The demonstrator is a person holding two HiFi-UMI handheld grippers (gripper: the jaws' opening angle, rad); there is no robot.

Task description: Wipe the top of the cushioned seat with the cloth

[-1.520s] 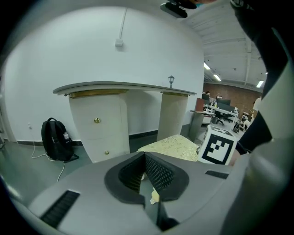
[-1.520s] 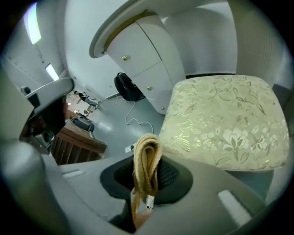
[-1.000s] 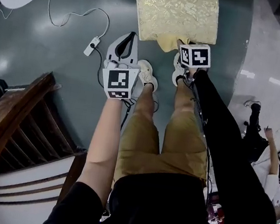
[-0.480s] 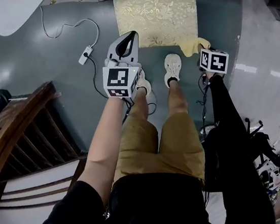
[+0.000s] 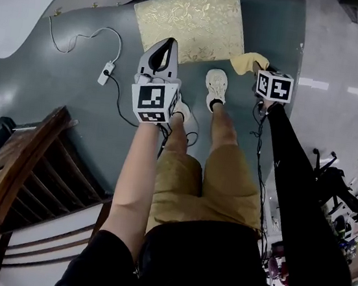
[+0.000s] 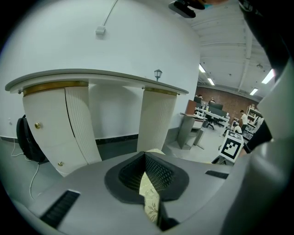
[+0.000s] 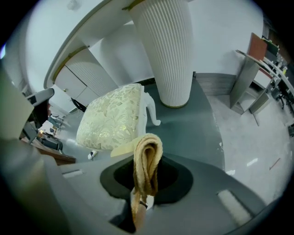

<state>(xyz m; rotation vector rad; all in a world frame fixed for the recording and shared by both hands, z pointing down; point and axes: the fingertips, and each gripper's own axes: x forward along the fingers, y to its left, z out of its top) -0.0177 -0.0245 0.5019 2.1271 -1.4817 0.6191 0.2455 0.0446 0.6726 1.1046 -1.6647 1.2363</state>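
The cushioned seat is a low stool with gold floral fabric, standing on the grey floor ahead of my feet. My right gripper is shut on a folded yellow cloth, which hangs just off the seat's near right corner. In the right gripper view the cloth droops from the jaws, with the seat to the left beyond it. My left gripper hovers over the seat's near edge, shut and holding nothing. A sliver of floral fabric shows between its jaws.
A white power strip and its cable lie on the floor left of the seat. A wooden chair stands at my left. White furniture with a fluted column rises behind the seat. My shoes are just short of the seat.
The right gripper has carried the cloth from the seat's front edge to the right, past its corner. One foot has shifted. The left gripper has hardly moved.
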